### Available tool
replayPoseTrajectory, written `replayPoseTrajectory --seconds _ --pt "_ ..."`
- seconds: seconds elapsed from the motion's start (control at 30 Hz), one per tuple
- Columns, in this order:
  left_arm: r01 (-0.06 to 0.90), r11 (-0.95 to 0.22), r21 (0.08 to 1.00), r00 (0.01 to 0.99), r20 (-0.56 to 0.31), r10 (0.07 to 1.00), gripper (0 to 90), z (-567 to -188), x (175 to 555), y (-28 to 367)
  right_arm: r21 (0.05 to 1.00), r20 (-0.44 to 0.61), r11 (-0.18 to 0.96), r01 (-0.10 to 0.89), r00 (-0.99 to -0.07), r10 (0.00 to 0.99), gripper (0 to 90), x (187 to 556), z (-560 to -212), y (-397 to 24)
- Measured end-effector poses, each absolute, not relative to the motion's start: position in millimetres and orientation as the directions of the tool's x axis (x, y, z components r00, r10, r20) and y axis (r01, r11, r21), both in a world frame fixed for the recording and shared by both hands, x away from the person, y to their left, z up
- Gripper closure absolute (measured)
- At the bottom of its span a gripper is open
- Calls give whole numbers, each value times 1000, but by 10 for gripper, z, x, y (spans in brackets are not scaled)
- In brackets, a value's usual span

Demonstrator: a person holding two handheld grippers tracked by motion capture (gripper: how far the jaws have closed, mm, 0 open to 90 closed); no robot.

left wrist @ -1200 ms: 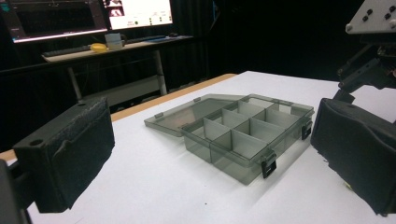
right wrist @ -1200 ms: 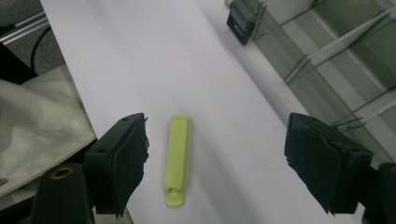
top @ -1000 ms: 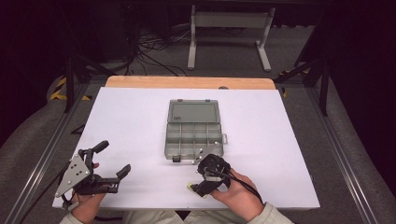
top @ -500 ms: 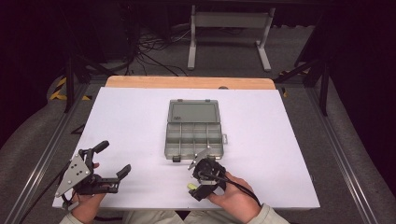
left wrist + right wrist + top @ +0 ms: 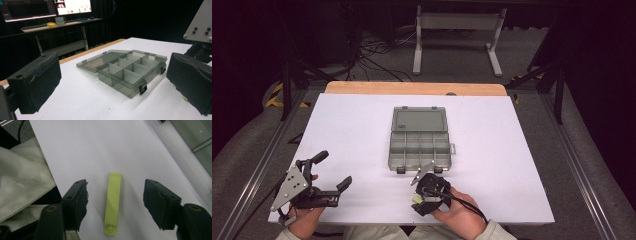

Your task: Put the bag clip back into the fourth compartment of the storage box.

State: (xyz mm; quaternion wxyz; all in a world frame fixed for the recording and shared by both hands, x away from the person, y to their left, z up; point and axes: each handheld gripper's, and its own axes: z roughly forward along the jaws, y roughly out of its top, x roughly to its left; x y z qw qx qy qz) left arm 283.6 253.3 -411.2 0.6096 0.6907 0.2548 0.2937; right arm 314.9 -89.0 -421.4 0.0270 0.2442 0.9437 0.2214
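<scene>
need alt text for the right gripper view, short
A flat yellow-green plastic strip lies on the white table surface, centred between the open black jaws of the right gripper, untouched by either. A translucent grey compartment box crosses the top right corner, and pale fabric sits at left.

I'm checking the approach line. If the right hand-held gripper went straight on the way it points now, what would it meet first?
The yellow-green strip, which lies flat on the white table between the open jaws of the right hand-held gripper. How far above it the jaws hang is unclear.
</scene>
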Motion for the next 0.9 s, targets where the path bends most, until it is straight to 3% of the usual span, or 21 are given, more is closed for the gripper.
replayPoseTrajectory --seconds 0.03,0.57,0.9 --pt "-7 -122 993 698 92 710 1 -4112 2836 2534 427 57 783 452 -878 476 450 3145 -4230 -880" --pt "-8 -123 992 699 94 709 1 -4108 2833 2543 401 40 799 448 -880 473 760 3134 -4273 -854" --pt "-8 -125 992 698 95 710 1 -4107 2832 2543 413 38 790 452 -876 481 781 3129 -4234 -871"
